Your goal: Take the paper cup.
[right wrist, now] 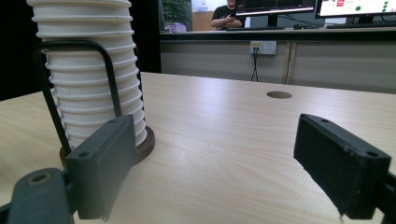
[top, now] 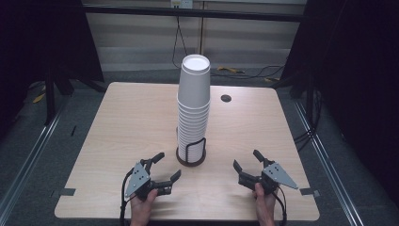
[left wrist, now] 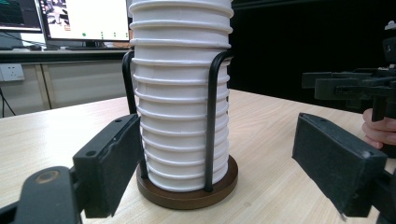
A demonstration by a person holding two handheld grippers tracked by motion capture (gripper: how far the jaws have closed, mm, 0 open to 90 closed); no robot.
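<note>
High view puts your left gripper (top: 163,166) at the lower left of the frame and your right gripper (top: 248,162) at the lower right, each held by a hand just above the near edge of the pale wooden counter (top: 117,122); both sets of jaws are spread wide and released, grasping nothing. Between them, a little above centre, stands a tall stack of white paper cups (top: 193,103), upside down and upright in a round dark holder (top: 191,157) with black wire uprights. Your left gripper view has that stack (left wrist: 181,98) left of centre, seen between the two jaws but farther off, touching neither; your other hand and its gripper show at the right edge. Your right gripper view has the stack (right wrist: 91,79) at the upper left of the frame, beyond the left-hand jaw, with a round cable hole (right wrist: 279,94) in the counter at the upper right.
</note>
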